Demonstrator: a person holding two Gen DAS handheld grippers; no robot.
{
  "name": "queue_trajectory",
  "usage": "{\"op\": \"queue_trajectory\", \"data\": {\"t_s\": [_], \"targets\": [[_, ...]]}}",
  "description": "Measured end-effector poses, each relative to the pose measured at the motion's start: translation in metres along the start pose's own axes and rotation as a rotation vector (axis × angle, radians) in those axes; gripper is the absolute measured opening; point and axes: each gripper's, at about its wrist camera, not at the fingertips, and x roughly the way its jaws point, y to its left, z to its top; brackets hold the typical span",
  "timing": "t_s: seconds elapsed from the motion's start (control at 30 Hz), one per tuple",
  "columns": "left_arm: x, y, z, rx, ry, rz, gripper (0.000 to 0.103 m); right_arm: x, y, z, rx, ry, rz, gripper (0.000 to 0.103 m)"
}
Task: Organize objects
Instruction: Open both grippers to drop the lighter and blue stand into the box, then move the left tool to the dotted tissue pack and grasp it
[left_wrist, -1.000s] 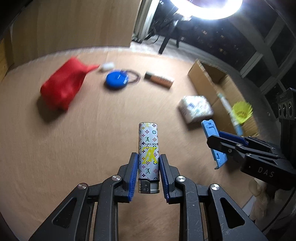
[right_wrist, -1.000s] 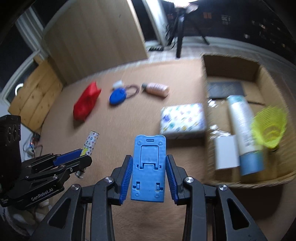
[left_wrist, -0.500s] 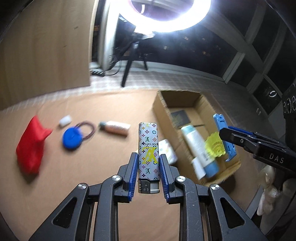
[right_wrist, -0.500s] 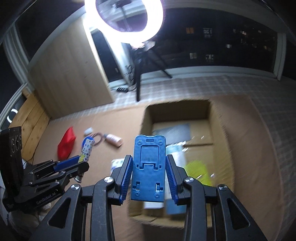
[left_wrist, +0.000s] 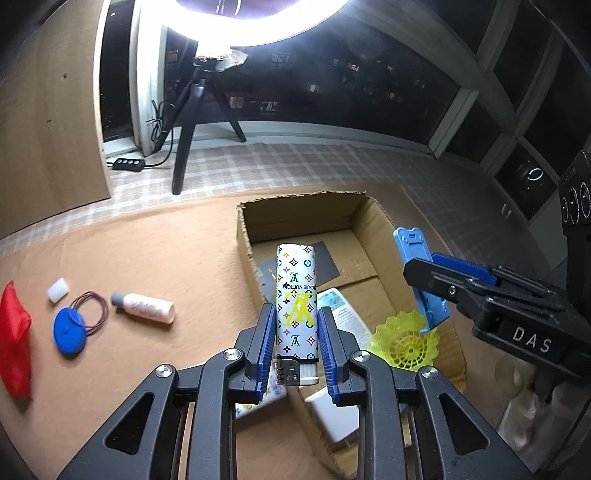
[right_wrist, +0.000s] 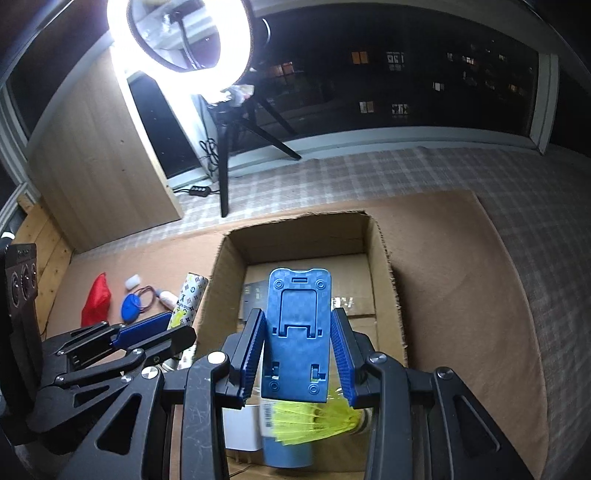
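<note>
An open cardboard box (right_wrist: 384, 280) sits on the brown mat, its near end cut off behind the grippers. Over it, the right gripper (right_wrist: 297, 363) is clamped on a blue plastic phone stand (right_wrist: 297, 332), ribbed and slotted. Left of that, the left gripper (left_wrist: 296, 334) is clamped on a white lighter (left_wrist: 296, 295) printed with coloured monograms, metal head nearest. Inside the box, a yellow shuttlecock (left_wrist: 406, 339) is partly hidden; other contents are hard to make out.
</note>
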Motion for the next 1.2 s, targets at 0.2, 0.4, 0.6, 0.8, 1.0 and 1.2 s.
{"op": "queue_trajectory", "data": {"t_s": [0.2,0.4,0.6,0.8,1.0,1.2], "targets": [[0.007,-0.003,0.007,0.006,-0.009,-0.031,0.03,-0.001,-0.01,0.0,0.019,-0.003,0.002,0.041],[0.007,0.002,0.009,0.005,-0.018,-0.029,0.057,-0.008,-0.012,0.001,0.034,-0.018,-0.004,0.047],[0.002,0.016,0.003,0.0,-0.011,-0.018,0.058,-0.013,-0.004,-0.002,0.055,-0.014,0.029,0.047],[-0.006,0.045,-0.004,-0.026,-0.002,0.018,0.057,-0.023,0.005,-0.014,0.085,-0.022,0.075,0.047],[0.002,0.077,-0.012,-0.066,0.045,0.047,0.057,-0.03,0.014,-0.032,0.098,-0.007,0.102,0.047],[0.024,0.083,-0.014,-0.053,0.098,0.056,0.055,-0.037,0.017,-0.046,0.086,0.008,0.082,0.047]]}}
